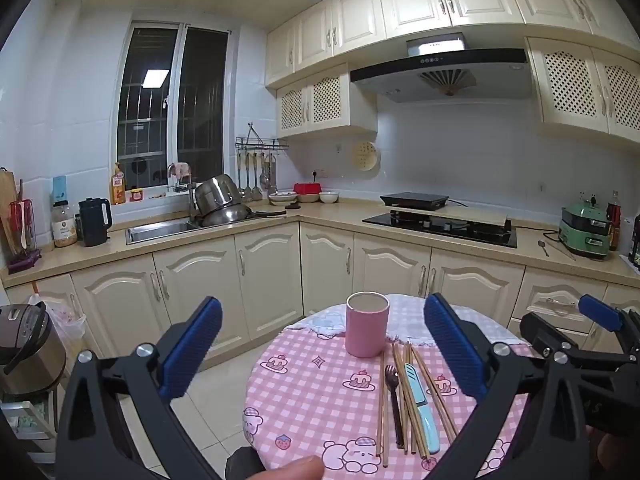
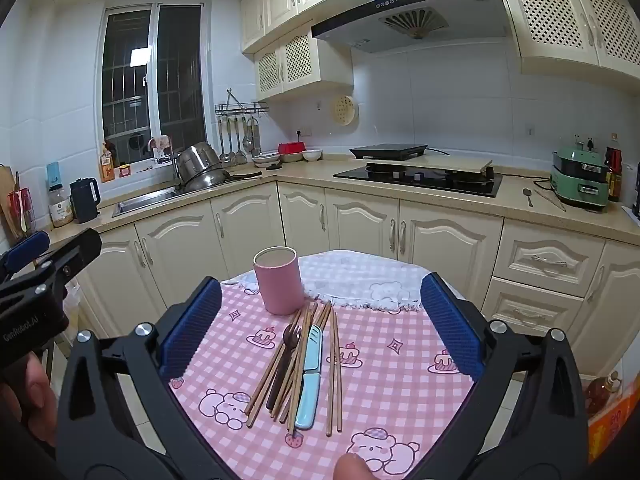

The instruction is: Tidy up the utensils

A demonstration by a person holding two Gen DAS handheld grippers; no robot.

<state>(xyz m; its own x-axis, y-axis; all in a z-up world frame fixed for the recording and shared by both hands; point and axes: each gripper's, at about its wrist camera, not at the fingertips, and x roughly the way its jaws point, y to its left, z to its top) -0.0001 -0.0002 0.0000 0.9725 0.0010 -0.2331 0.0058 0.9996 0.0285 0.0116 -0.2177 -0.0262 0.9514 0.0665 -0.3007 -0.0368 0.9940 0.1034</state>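
Note:
A pink cylindrical holder (image 1: 367, 324) (image 2: 278, 281) stands upright and looks empty on the round table with a pink checked cloth (image 1: 312, 396) (image 2: 384, 384). In front of it lie several wooden chopsticks (image 1: 408, 400) (image 2: 298, 364), a dark fork (image 1: 394, 396) (image 2: 285, 356) and a light blue knife (image 1: 420, 408) (image 2: 311, 376) in a loose bundle. My left gripper (image 1: 323, 348) is open and empty, held above the table's left edge. My right gripper (image 2: 320, 328) is open and empty above the utensils; it also shows in the left wrist view (image 1: 600, 316).
Cream kitchen cabinets and an L-shaped counter (image 1: 328, 216) stand behind the table, with a sink (image 1: 160, 230), pots, a hob (image 1: 440, 224) and a green cooker (image 1: 586, 232). A rice cooker (image 1: 28, 348) stands on a rack at the left. A white cloth (image 2: 360, 280) covers the table's far side.

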